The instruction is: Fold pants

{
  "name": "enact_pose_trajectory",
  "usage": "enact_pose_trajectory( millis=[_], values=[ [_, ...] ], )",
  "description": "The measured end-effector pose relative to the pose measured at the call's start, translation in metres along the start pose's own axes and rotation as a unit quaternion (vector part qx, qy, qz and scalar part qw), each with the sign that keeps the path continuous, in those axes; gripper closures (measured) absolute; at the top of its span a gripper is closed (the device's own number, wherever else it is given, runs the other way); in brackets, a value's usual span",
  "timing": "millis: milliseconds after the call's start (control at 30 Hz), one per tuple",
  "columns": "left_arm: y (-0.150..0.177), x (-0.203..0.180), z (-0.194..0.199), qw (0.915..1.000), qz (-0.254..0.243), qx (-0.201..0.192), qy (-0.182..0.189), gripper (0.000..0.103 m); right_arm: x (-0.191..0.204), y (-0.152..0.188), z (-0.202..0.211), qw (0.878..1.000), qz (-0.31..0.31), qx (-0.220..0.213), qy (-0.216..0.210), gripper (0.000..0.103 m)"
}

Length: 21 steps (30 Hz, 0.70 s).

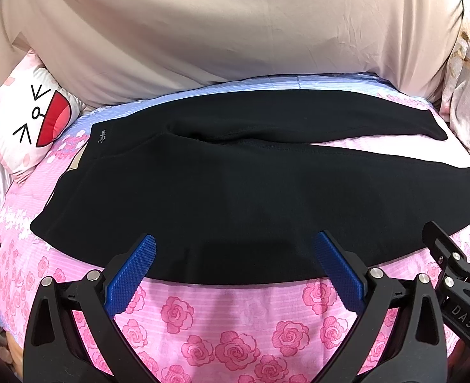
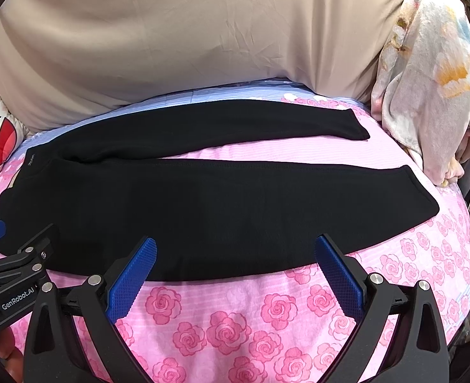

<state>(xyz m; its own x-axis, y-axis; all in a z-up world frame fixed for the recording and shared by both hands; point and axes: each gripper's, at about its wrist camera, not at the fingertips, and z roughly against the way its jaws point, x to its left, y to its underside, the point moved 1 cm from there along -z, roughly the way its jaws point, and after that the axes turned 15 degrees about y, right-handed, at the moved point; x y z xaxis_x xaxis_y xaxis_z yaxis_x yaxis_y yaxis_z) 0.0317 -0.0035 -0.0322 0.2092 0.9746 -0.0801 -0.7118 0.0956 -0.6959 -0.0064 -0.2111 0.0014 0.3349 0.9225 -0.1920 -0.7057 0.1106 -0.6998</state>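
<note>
Black pants (image 1: 235,191) spread flat across a pink rose-print bedsheet (image 1: 235,335), waistband toward the left and both legs running to the right; the far leg (image 2: 235,124) and the near leg (image 2: 235,198) lie apart, with a wedge of sheet showing between them. A small white script logo (image 1: 101,136) sits at the far corner of the waistband; its lettering is too small to read.

Left gripper (image 1: 235,261), seen from its own wrist camera: jaws spread wide, nothing between them, blue ribbed pads (image 1: 132,274) poised at the near edge of the pants. The right gripper (image 1: 458,274) enters this view at the lower right, its black body marked "DAS".

Right gripper (image 2: 235,261), seen from its own wrist camera: jaws likewise spread wide and empty, tips at the near hem of the near leg. The left gripper (image 2: 18,274) enters at the lower left, its body marked "GenRobot.AI".

Background: a beige cloth (image 1: 235,32) draped behind the bed; a cartoon-face cushion (image 1: 27,121) at the left, printed with angled eyes and a red open mouth; a pale floral blanket (image 2: 432,79) bunched at the right.
</note>
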Motion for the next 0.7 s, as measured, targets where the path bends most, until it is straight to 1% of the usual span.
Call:
enact_pose_trajectory(
  millis=[433,533,633,700],
  values=[
    [-0.005,-0.003,-0.01,0.9999,-0.011,0.009,0.002,0.005,0.007,-0.005,-0.014,1.0,0.0,0.012,-0.001,0.005],
    [-0.008,-0.001,-0.015,0.9996,-0.015,0.019,0.017,0.005,0.006,-0.01,-0.022,1.0,0.0,0.015,-0.008,0.005],
    [-0.016,0.006,-0.019,0.9999,-0.01,0.009,0.009,0.005,-0.001,-0.016,-0.031,1.0,0.004,-0.002,-0.016,0.005],
    [-0.024,0.014,-0.025,0.9999,-0.006,0.008,0.0,0.005,-0.019,-0.033,-0.044,0.999,-0.003,-0.025,-0.023,0.005]
  ],
)
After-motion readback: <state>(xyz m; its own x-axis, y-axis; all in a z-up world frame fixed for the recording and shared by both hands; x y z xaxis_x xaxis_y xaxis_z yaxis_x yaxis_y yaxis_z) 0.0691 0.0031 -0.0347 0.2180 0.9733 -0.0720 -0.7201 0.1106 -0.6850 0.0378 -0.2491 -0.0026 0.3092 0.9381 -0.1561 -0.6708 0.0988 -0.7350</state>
